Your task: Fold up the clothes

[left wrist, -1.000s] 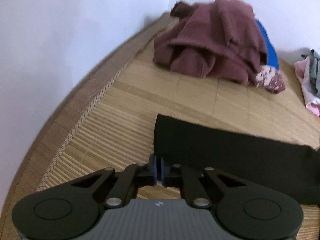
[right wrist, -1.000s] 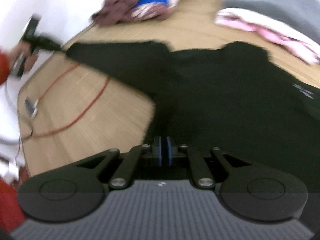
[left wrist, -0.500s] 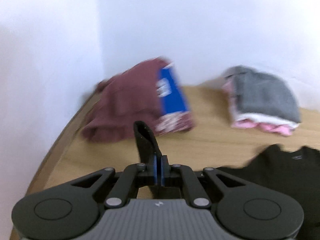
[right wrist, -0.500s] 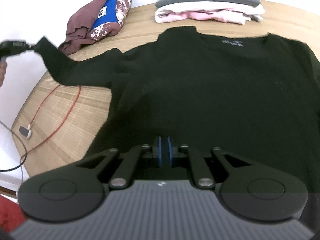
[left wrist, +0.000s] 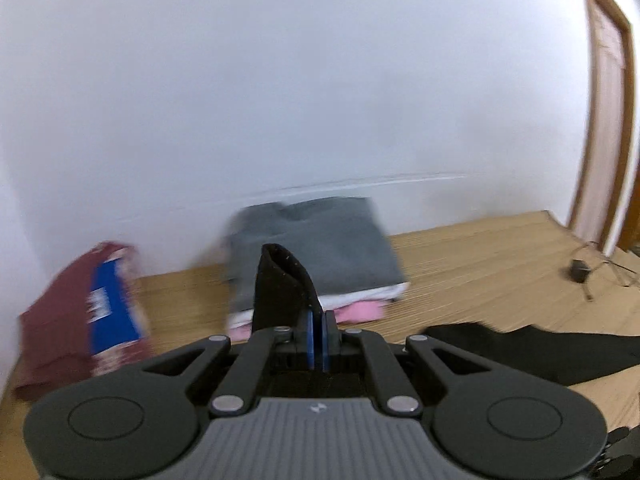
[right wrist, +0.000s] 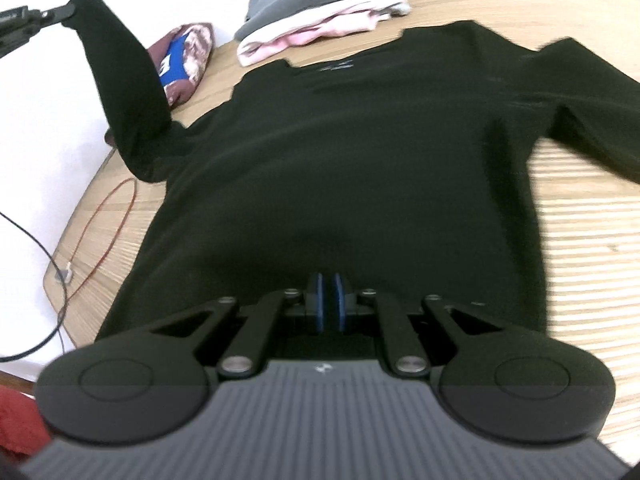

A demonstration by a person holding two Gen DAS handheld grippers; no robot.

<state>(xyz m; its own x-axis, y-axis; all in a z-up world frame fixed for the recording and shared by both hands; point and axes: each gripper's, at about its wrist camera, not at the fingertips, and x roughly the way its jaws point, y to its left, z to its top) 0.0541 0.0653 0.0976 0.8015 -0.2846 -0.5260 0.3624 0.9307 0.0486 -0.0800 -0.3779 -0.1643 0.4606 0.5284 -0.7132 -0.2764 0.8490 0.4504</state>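
Item: black sweater (right wrist: 340,152). L gripper (left wrist: 318,320) pinches cuff, 10 o'clock; R gripper (right wrist: 328,304) clamps hem. Lay sleeve flat across chest, no bunching.

One black sweater (right wrist: 340,168), two clothing piles (right wrist: 320,4), two grippers (right wrist: 328,304).

Both wrist views face the folded pile (left wrist: 316,248) by the wall.

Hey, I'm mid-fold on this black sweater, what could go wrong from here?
1. The left gripper pinches only the cuff of the raised sleeve; a thin hold like that may slip mid-swing.
2. The right gripper clamps the hem of the sweater; pulling could bunch the body on the mat.
3. The red cable lies beside the hem and might snag.
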